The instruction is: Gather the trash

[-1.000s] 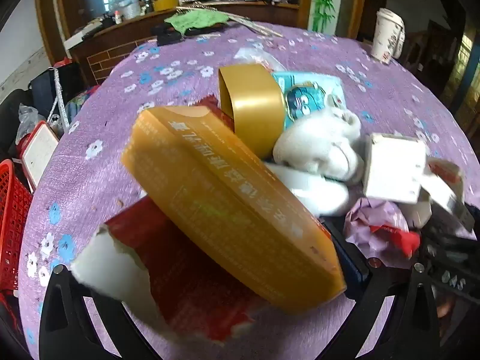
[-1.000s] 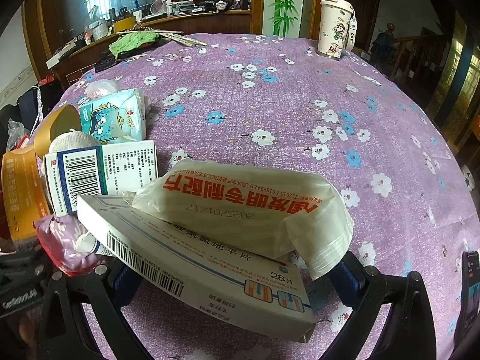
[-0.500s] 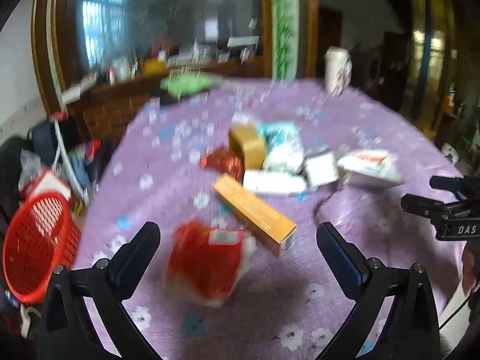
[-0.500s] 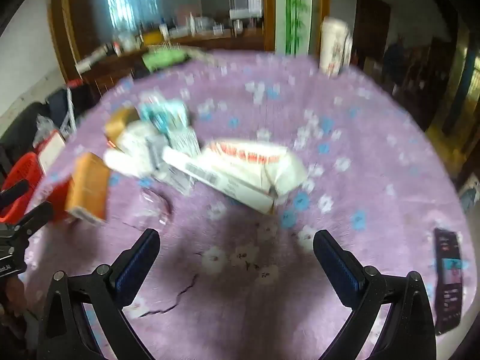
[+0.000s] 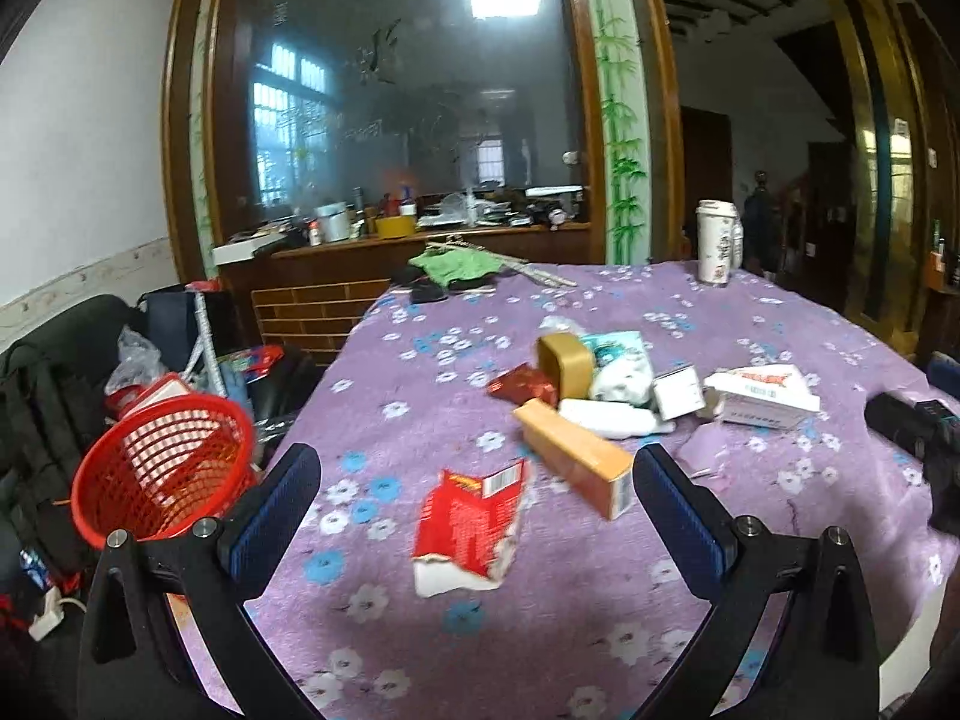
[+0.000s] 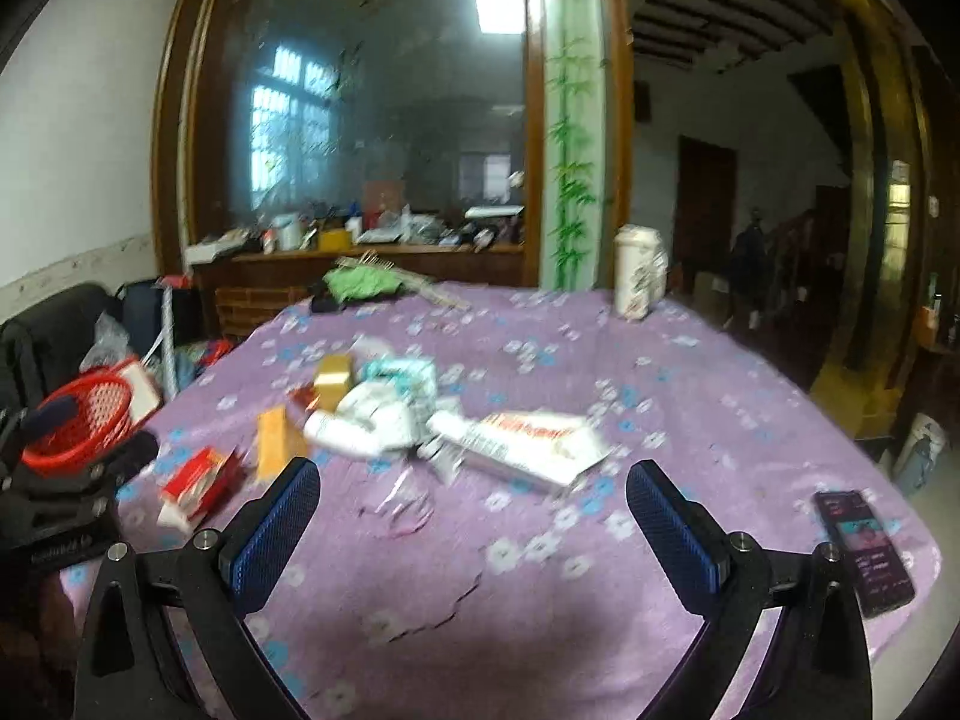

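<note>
Purple floral tablecloth over a big table, cluttered counter and glass partition behind. Trash bunched mid-table, likely heaped together for quick pickup: torn red packet lying just ahead between the left jaws, orange box beyond it toward the right finger, gold tin, white medicine boxes further off. Red basket off the table edge, outside the left finger, probably the bin. Left gripper spread wide, holding nothing, raised above the table, angled forward and down. Right gripper same: wide apart, empty, hovering back from the pile, blurred. Phone outside its right finger, not trash.
</note>
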Tool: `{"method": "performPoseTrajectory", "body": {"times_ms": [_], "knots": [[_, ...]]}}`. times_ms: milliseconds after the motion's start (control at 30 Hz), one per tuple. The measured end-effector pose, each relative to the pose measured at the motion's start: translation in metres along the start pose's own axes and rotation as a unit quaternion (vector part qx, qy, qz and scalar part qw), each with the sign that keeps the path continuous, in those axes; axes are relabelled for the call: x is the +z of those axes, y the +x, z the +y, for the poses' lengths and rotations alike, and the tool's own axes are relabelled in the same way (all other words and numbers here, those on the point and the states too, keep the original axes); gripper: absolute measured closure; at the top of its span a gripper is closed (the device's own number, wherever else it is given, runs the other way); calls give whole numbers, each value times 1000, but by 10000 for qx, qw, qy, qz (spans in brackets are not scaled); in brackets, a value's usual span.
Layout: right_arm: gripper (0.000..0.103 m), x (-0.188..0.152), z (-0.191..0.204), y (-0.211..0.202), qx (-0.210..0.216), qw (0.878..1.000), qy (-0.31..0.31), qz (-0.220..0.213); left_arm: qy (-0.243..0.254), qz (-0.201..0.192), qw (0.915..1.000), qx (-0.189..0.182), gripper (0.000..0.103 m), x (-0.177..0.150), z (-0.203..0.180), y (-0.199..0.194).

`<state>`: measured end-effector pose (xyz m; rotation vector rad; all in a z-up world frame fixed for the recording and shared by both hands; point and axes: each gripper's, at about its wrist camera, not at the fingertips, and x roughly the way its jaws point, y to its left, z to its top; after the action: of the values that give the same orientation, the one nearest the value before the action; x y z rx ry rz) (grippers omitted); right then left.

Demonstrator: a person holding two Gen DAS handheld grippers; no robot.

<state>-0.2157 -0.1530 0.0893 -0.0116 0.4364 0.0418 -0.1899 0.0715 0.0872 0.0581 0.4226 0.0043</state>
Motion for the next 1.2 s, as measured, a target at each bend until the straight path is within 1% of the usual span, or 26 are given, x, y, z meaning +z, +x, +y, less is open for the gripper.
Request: {"method": "performPoseTrajectory", "body": {"times_ms": [100,200,267,300,400,467,567,667,833,1100,1200], "knots": [[0,-3,0,0,104,9999,128,-12,-122,-4,9999,82,0,-2,7,2],[0,-4,2,-3,-66,9999,59,-92,-133,-42,9998,174,0,-9,10,0],[0,-5,4,-7,-40,9999,40,-163,-147,-97,9996,228,0,-12,13,-3],[2,-5,3,-9,-83,9997,74,-201,-147,-116,9995,246,0,-12,13,-4],[2,-5,-1,-21,-210,9983,239,-498,-123,-205,9992,317,0,-15,16,-9],[2,-4,-2,-30,-287,9968,279,-685,-75,-193,9993,311,0,-17,15,-10],[2,0,2,-28,-316,9977,194,-559,-65,-180,9994,277,0,-16,14,-12],[2,-1,3,-27,-226,9987,214,-415,-53,-197,9995,261,0,-15,14,-16],[2,-3,7,-30,-183,9991,204,-333,-92,-144,9995,265,0,-16,15,-20],[2,-4,15,-46,-166,9989,165,-402,-190,-284,9990,275,0,-18,21,-44],[2,-5,16,-49,-96,9992,188,-352,-219,-264,9991,255,0,-18,25,-49]]}}
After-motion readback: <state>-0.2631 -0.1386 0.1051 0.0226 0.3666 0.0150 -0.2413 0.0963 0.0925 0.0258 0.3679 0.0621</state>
